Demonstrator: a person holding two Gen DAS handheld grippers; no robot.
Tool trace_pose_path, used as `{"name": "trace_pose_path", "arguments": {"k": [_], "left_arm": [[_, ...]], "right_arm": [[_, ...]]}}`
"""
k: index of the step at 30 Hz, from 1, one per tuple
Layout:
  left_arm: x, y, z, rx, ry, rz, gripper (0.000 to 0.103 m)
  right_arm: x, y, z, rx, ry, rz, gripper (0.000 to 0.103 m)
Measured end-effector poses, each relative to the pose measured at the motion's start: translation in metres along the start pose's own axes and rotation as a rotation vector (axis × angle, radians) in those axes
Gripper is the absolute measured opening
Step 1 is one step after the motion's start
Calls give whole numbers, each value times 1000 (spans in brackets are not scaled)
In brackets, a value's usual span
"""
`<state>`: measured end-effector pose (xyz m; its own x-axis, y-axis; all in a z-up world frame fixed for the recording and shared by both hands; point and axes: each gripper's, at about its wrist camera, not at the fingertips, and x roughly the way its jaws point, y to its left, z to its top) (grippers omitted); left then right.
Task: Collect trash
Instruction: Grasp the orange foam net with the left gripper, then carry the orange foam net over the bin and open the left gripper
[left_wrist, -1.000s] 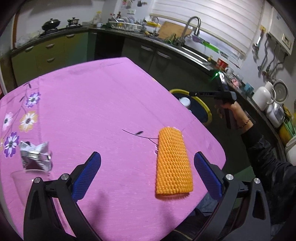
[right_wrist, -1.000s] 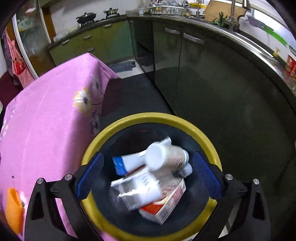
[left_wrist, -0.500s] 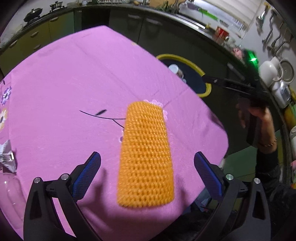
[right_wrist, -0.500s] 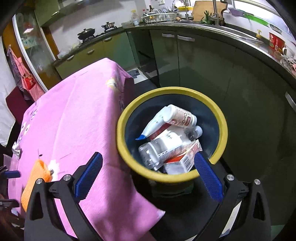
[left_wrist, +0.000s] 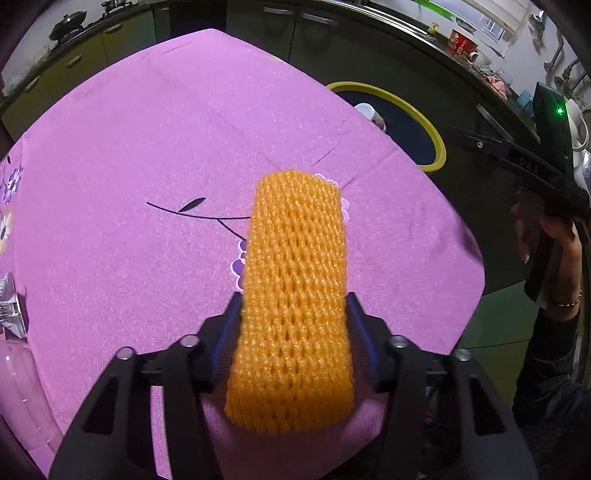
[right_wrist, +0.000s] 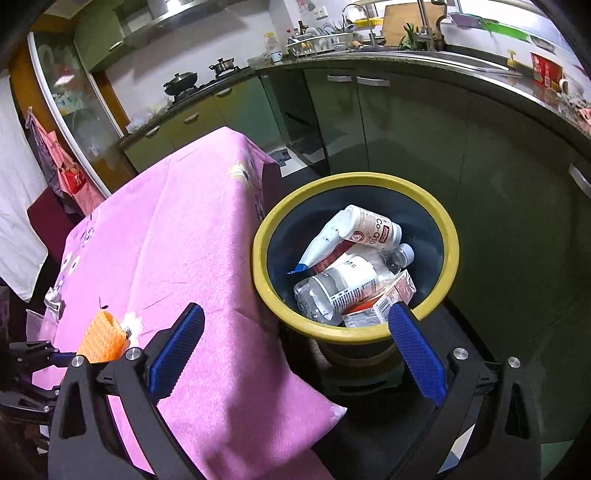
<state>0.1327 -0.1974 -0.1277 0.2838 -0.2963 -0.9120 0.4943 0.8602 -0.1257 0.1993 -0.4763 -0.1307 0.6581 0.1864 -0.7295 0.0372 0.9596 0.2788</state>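
L gripper (left_wrist: 293, 332) clamps orange foam net (left_wrist: 295, 295); R gripper (right_wrist: 295, 350) wide open, holding nothing

1. Orange foam net sleeve (left_wrist: 293, 295): soft, open mesh, matt.
2. Pink tablecloth (left_wrist: 147, 155) beneath the sleeve: fuzzy cloth.
3. Yellow-rimmed bin (right_wrist: 356, 334) beside the tablecloth: smooth, glossy plastic.

I see green cabinets (right_wrist: 388, 122) under a dark counter (right_wrist: 461, 70), a stove with pots (right_wrist: 201, 79), and a dark floor (right_wrist: 295, 155).
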Motion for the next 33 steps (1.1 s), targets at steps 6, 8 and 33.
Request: {"name": "trace_pose_path", "arguments": {"k": [6, 8, 33], "left_arm": [[-12, -4, 0, 17, -44, -11, 22], [-18, -3, 1, 21, -62, -34, 12], [24, -141, 190, 362, -108, -172, 12]], "right_arm": [[-4, -5, -3, 25, -4, 1, 98], [-5, -6, -4, 32, -8, 4, 98], [-69, -72, -30, 200, -118, -81, 98]]}}
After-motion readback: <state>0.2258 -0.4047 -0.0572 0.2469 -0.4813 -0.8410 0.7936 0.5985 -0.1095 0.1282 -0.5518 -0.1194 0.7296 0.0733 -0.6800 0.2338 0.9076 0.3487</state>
